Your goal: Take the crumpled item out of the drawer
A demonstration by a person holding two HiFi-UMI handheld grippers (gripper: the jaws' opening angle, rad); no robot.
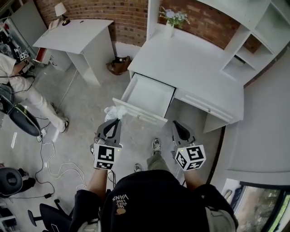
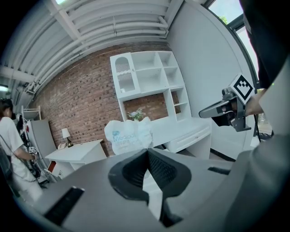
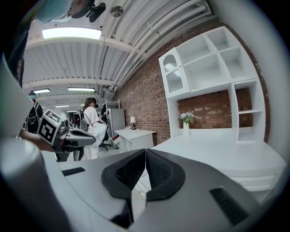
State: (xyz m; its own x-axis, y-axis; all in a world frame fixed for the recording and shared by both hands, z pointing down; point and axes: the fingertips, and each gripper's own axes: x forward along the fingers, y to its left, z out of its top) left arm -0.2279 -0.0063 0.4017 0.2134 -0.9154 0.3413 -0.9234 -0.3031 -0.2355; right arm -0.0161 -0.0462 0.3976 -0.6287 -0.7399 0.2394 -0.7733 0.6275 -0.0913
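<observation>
Left gripper (image 1: 117,122) clamps crumpled bag (image 1: 114,112) — drawer (image 1: 149,95) open, right gripper (image 1: 176,123) closed.

- White desk (image 1: 195,63) against the brick wall (image 1: 131,18).
- Vase of flowers (image 1: 171,21) at the desk's back edge.
- Open white shelves (image 1: 253,41) on the desk's right end.
- Smaller white desk (image 1: 79,36) further left, with a lamp (image 1: 61,11) on it.
- Brown bag (image 1: 118,65) on the floor between the desks.
- Person in white (image 1: 25,93) at far left, beside a black chair (image 1: 22,120).
- Cables (image 1: 50,165) on the floor.
</observation>
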